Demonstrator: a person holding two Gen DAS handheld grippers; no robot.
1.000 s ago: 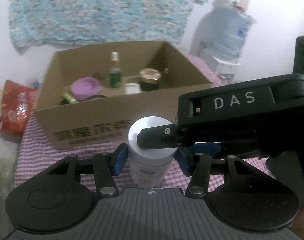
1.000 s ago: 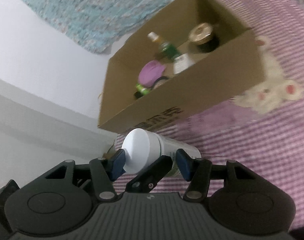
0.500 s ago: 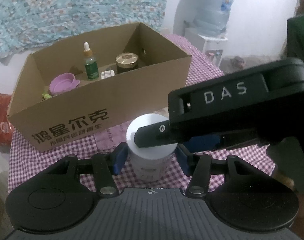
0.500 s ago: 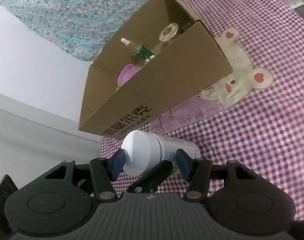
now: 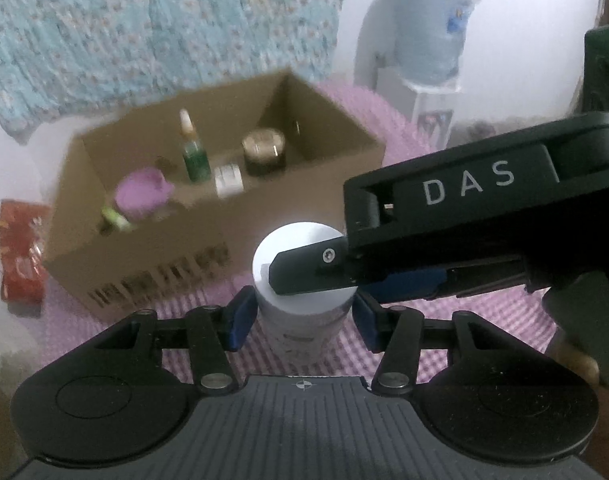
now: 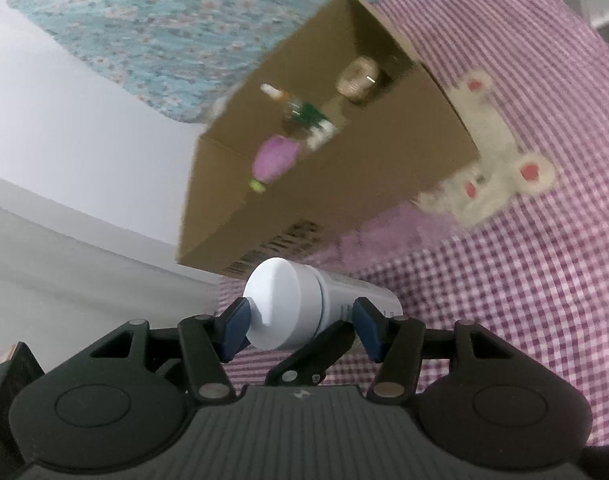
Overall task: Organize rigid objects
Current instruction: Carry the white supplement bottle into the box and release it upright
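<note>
A white bottle with a round white cap [image 5: 300, 256] is held above the pink checked cloth, just before the open cardboard box [image 5: 264, 216]. My left gripper [image 5: 302, 320] is shut on the bottle's body, its blue pads on both sides. My right gripper [image 5: 324, 276] reaches in from the right with one black finger across the cap. In the right wrist view the bottle [image 6: 288, 304] lies tilted between the pads of my right gripper [image 6: 302, 328], which is shut on its cap end. The box [image 6: 344, 184] holds a green dropper bottle [image 5: 192, 156], a gold-lidded dark jar [image 5: 264, 152] and a purple cup [image 5: 144, 196].
A small white item [image 5: 228, 180] lies in the box too. A red bag [image 5: 20, 252] sits left of the box. A water jug [image 5: 428, 40] stands at the back right. A bear patch [image 6: 492, 172] marks the checked cloth [image 6: 524, 300] right of the box.
Both grippers have shifted a little with the bottle still held between them. The box now sits higher and looks smaller in the left wrist view. Both grips look unchanged.
</note>
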